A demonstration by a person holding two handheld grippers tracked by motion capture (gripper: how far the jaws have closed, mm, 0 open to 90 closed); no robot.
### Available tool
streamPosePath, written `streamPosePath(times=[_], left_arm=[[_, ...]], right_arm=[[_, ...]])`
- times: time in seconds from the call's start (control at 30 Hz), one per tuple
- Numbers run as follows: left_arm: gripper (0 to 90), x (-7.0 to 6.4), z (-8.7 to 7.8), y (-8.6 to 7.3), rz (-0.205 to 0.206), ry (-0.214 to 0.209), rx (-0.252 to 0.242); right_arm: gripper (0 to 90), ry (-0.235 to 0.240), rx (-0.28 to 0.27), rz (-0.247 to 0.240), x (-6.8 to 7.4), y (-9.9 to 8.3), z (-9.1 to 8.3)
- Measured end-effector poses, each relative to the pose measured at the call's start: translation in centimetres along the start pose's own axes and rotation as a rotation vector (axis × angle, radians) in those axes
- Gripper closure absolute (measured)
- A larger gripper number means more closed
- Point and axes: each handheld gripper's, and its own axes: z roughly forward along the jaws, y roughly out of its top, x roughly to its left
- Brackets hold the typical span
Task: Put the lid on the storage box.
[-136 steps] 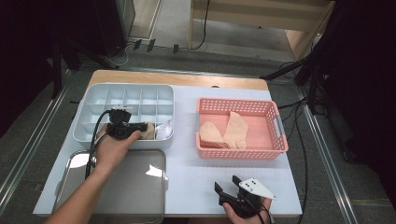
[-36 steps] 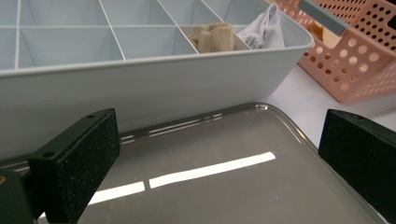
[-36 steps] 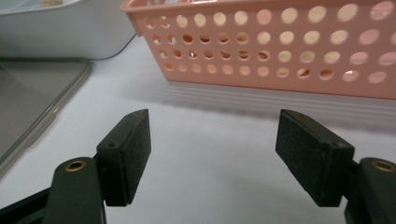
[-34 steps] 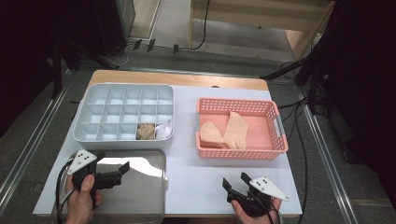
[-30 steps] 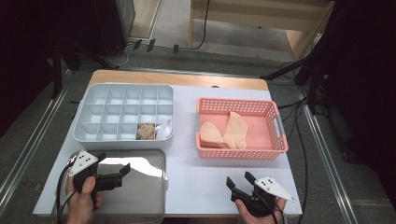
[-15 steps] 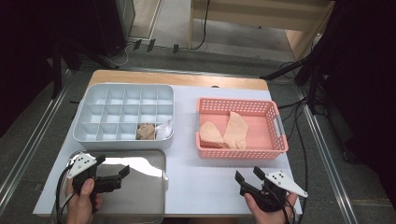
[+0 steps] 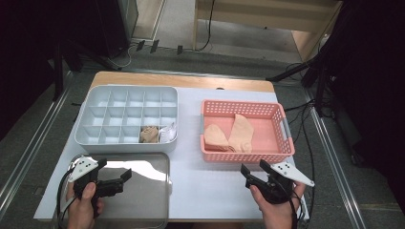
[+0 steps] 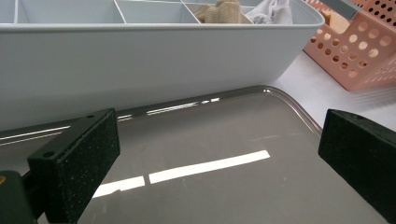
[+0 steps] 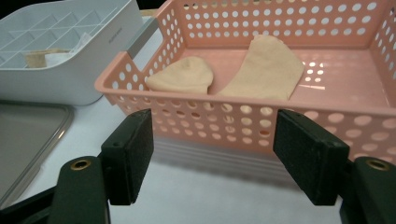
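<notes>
Since a second ago the right claw [image 7: 254,172] has slid right toward the basket [image 7: 282,119], jaws spread and empty like the left claw [image 8: 219,158]; reaching low for the socks [image 9: 252,70] inside, it could hit the wall and shove the basket.

Small grey print, compartment tray [image 9: 70,70], seemingly illegible

This looks like a lab or test room. A small worktop [image 7: 210,176] stands on a grey floor [image 7: 28,138] with metal rails [image 7: 334,157]. Black cables [image 7: 305,138] run about, and dark stands [image 7: 57,62] hold gear around it.
</notes>
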Motion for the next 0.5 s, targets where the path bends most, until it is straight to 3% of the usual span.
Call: streamPosePath(times=[0.5], left_arm=[[0.0,0.0,0.1,-0.1,0.001,0.003,0.005]], right_arm=[[29.0,-0.011,0.019,-0.01,-0.5,2.6,2.1]])
